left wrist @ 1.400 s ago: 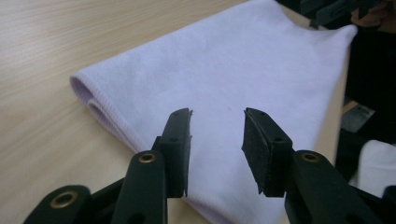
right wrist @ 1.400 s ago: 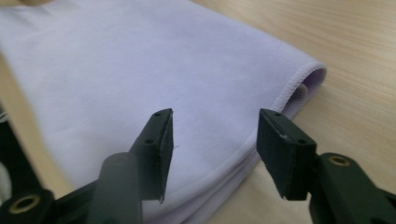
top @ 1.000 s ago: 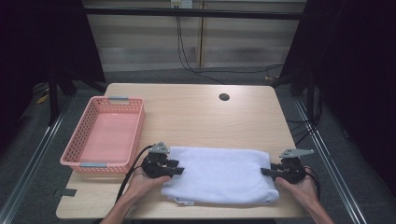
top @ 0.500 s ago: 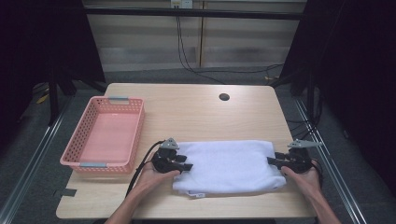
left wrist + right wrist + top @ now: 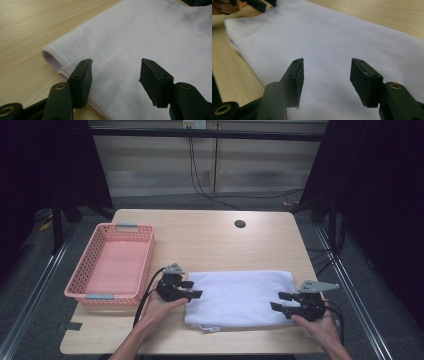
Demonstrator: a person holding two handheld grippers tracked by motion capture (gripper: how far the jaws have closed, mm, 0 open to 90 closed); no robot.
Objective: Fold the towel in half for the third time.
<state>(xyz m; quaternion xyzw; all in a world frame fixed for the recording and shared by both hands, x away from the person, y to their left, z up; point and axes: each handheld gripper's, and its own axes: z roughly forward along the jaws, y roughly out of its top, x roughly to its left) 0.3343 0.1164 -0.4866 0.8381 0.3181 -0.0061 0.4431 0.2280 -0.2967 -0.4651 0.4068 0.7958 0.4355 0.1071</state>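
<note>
Folded towel (image 5: 240, 297) flat between left tongs (image 5: 194, 289) and right tongs (image 5: 279, 301); both apart, just opening, empty.

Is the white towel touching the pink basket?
Apart. In the high view, bare table wood shows between the white towel and the pink basket.

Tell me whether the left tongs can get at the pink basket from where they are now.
Probably yes. The left tongs stand open at the white towel's left edge, and the pink basket sits just beside that hand with only bare table between them.
</note>
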